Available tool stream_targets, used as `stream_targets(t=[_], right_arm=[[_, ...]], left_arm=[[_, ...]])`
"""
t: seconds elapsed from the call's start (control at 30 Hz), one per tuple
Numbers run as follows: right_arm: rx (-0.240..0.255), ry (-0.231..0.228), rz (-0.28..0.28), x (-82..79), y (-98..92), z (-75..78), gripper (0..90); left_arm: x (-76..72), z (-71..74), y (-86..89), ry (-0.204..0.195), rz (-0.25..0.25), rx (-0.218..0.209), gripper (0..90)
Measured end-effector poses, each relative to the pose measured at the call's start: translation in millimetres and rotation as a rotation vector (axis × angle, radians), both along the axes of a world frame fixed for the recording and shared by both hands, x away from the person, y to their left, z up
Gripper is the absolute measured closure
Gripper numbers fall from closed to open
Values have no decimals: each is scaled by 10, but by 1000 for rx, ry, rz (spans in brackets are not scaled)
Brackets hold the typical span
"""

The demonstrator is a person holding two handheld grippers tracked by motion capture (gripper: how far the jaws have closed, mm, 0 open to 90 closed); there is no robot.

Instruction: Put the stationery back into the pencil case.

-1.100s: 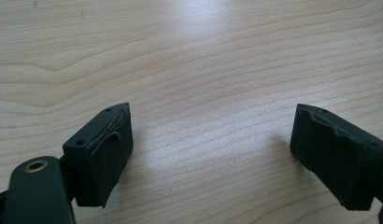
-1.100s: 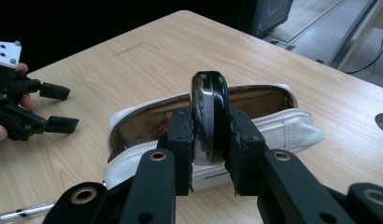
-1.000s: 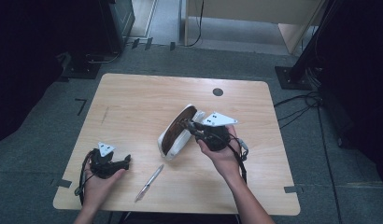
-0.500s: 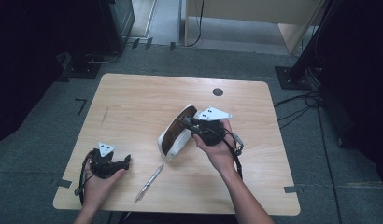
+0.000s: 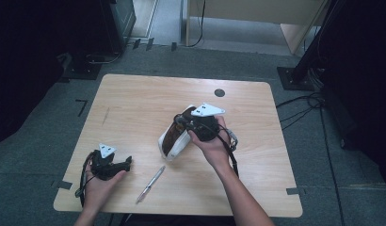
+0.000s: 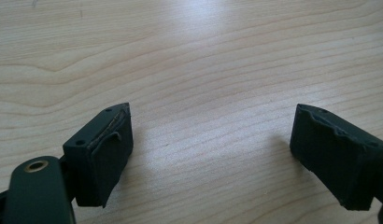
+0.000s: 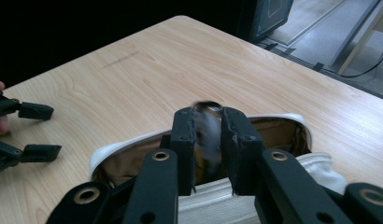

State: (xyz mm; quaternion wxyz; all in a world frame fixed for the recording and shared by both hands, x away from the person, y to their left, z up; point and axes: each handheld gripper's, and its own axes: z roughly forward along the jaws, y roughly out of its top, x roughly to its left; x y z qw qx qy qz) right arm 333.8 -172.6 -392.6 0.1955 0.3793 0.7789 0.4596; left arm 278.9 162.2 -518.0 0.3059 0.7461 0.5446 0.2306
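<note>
- My left gripper [image 5: 116, 165] sits low at the near-left of the counter [image 5: 134, 108], its jaws spread wide with nothing between them, just bare wood grain under them in the left gripper view.
- Just to the right of those jaws lies a silver pen [image 5: 150, 184], flat on the counter, slanted, apart from both my grippers.
- My right gripper [image 7: 208, 130] is farther out, near the counter's middle, jaws drawn almost together on a small blurred thing I can't make out.
- Right under and around those jaws is a white shoe [image 7: 133, 142] with a brown lining, its opening facing up; the jaws reach down into that opening.
- From the high view the shoe [image 5: 174, 139] lies at a slant, with my right hand [image 5: 210, 146] just beside it.
- Beyond the right jaws, a small dark disc [image 5: 220, 92] sits near the far edge.
</note>
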Motion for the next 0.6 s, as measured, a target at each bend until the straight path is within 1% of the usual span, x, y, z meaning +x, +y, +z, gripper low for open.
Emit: stream_targets(t=[0.37, 0.6], right_arm=[[7, -9, -8, -4, -34, -10, 762], [26, -16, -5, -93, -102, -20, 754]], left_arm=[[-1, 0, 1, 1, -2, 0, 136], [-13, 0, -1, -3, 2, -4, 144]])
